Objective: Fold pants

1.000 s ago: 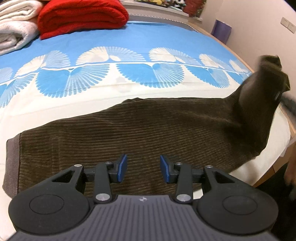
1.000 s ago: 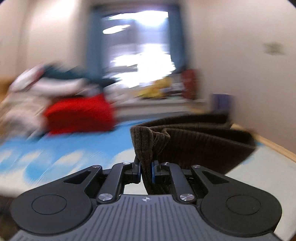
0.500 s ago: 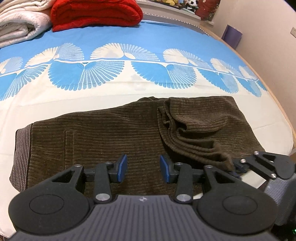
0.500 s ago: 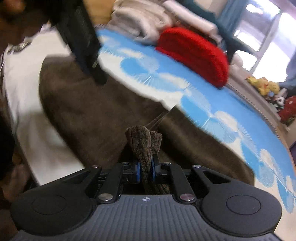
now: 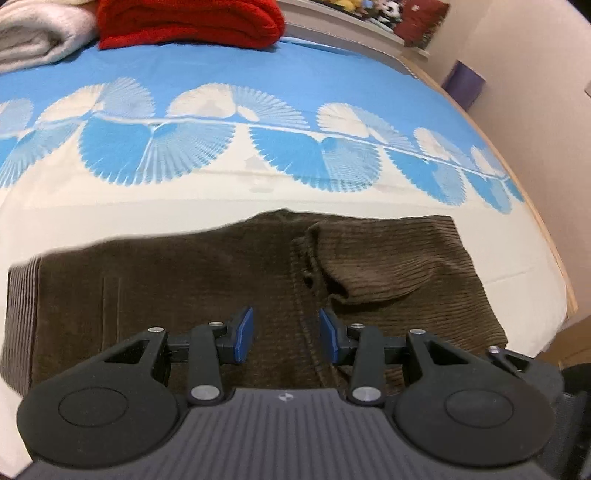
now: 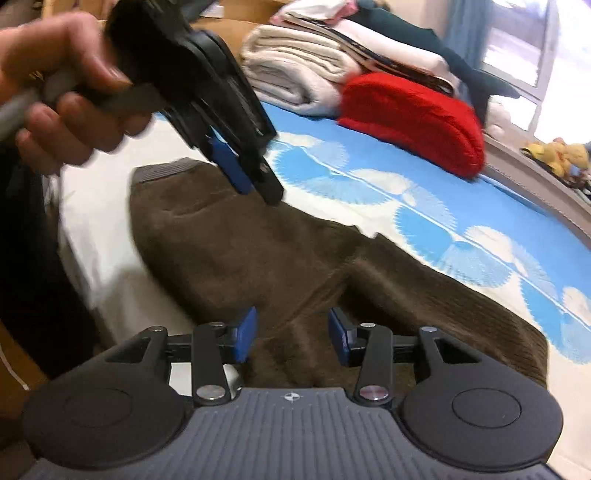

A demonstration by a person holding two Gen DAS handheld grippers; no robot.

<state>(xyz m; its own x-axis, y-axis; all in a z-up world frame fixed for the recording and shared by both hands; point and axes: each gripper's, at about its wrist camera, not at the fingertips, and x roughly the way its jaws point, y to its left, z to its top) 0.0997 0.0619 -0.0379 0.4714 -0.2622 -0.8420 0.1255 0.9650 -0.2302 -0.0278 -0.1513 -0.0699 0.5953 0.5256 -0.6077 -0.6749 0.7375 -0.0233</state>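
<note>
Now the brown corduroy pants point(image 5: 207, 280) lie flat on the near part of the bed point(image 5: 258, 74), their right end folded back over the middle. Both the left gripper point(image 5: 286, 332) and right gripper point(image 6: 291, 334) hover just above the cloth, fingers spread wide, gripping nothing.

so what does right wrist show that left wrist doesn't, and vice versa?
Right wrist only: the person's left hand holding the left gripper from outside, a stack of folded clothes behind the towels, a window, and yellow plush toys.

Left wrist only: the purple bin by the wall, and the leg hem folded over the brown corduroy pants.

Both: the pants, the blue-and-white fan-print bedsheet, the red folded blanket, the white folded towel, and each gripper's own jaws standing open over the pants, right gripper.
</note>
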